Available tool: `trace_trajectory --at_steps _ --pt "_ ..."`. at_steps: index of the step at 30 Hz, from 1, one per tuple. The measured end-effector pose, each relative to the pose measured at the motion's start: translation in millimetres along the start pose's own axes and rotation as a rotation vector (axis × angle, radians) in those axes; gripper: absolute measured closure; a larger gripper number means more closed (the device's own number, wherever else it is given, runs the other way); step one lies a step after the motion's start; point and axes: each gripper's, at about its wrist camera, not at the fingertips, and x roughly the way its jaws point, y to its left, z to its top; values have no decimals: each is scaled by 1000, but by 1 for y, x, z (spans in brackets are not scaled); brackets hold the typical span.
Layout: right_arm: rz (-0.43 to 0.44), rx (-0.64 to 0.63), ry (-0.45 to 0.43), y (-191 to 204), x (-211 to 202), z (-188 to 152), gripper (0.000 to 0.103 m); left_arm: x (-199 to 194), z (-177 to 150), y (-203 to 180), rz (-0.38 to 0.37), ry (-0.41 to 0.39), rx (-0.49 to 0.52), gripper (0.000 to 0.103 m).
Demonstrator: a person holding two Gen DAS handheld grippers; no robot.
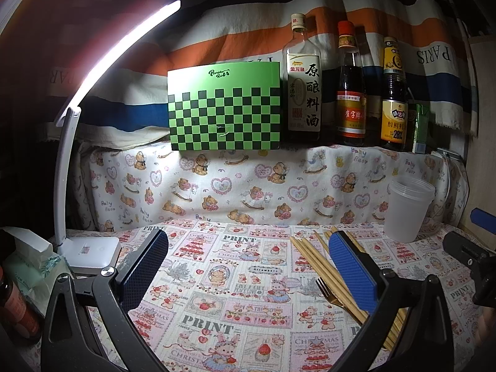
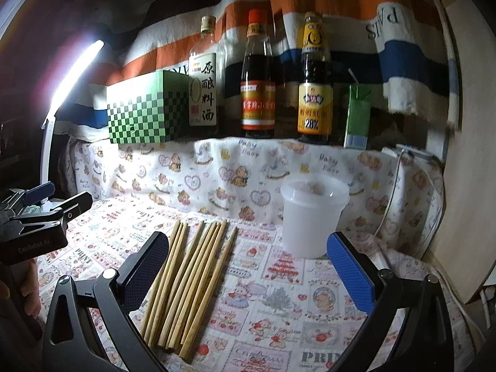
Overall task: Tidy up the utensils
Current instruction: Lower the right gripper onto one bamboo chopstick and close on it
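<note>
Blue-padded left gripper (image 1: 248,266) fingers spread wide, empty, right gripper (image 2: 248,266) likewise, above bamboo chopsticks (image 2: 186,282)

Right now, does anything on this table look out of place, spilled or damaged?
Nothing spilled or broken. The chopsticks lie loose on the tablecloth beside the plastic cup, not in it. A fork lies among them.

Matt wooden chopsticks (image 2: 186,285) lie on printed cloth (image 2: 279,310) (frosted plastic cup (image 2: 310,220) behind).
</note>
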Motion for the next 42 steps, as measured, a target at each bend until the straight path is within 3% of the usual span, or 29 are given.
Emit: trace_trajectory --at_steps 5,10,12,17,22,25,28,40,42 --pt "-16 10 22 -2 3 -1 0 0 0 -1 0 1 -1 0" --pt "-101 48 -18 -4 -5 -1 1 0 0 -1 0 0 -1 0" --pt "-129 51 -27 -2 -11 -2 14 0 0 0 0 0 -2 0" --pt "29 56 175 4 4 -6 64 1 0 1 1 9 -4 0" --pt "156 127 403 0 32 -23 78 1 0 0 2 9 -3 0" --pt "213 158 499 3 40 -32 78 1 0 0 2 10 -4 0" --pt "237 133 537 9 43 -37 79 1 0 0 2 10 -4 0" --pt "190 39 576 20 47 -42 80 1 0 -1 2 10 -4 0" --pt "144 28 580 19 49 -42 81 1 0 -1 2 11 -4 0"
